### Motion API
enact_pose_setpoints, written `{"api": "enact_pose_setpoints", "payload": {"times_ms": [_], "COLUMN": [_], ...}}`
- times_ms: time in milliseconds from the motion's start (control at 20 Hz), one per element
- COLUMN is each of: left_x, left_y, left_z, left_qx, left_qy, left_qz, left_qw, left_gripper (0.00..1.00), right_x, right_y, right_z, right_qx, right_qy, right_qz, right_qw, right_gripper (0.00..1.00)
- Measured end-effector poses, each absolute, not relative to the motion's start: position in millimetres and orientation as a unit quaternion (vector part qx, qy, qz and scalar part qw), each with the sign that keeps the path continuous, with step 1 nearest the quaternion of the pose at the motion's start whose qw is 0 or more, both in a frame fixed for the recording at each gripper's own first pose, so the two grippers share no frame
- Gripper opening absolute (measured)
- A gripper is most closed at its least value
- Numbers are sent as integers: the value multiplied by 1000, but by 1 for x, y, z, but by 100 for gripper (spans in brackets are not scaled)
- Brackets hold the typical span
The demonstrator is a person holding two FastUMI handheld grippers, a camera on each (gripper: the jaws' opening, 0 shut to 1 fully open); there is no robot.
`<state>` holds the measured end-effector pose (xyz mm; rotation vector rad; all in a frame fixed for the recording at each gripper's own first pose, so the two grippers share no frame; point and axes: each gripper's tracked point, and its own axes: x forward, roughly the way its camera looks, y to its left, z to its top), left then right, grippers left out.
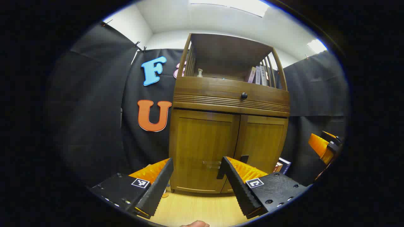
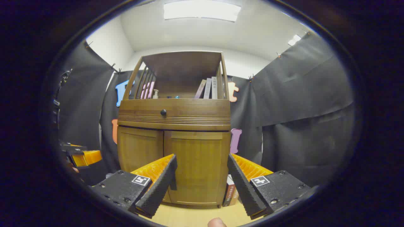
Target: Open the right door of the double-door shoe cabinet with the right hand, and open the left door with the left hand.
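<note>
Both cabinet doors are closed right now. The left gripper (image 1: 195, 167) hangs spread wide in front of the left door (image 1: 203, 148), touching nothing. Same for the right gripper (image 2: 202, 164) facing the right door (image 2: 197, 164).

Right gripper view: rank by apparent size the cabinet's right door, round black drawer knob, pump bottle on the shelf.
1. Wooden right door
2. Pale pump bottle
3. Round black drawer knob, close to the bottle; ranking unsure.

Shoe cabinet (image 2: 173, 151) against booth wall; drawer knob (image 2: 163, 112) above its two shut doors; books (image 2: 208, 89) on its open top shelf; box (image 2: 229, 190) at its right foot.
</note>
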<state>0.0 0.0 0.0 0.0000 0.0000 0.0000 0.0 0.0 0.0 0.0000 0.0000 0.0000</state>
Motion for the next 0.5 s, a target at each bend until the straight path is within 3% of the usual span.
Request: {"api": "enact_pose_setpoints", "payload": {"times_ms": [500], "left_x": [-3], "left_y": [-9], "left_z": [-3], "left_qx": [7], "left_qy": [-1], "left_qz": [14], "left_qw": [1000], "left_gripper": [95], "right_x": [11], "right_y": [-12], "right_z": [5], "right_qx": [-4], "right_qy": [-13], "right_qz": [19], "right_qw": [1000], "right_gripper": [100]}}
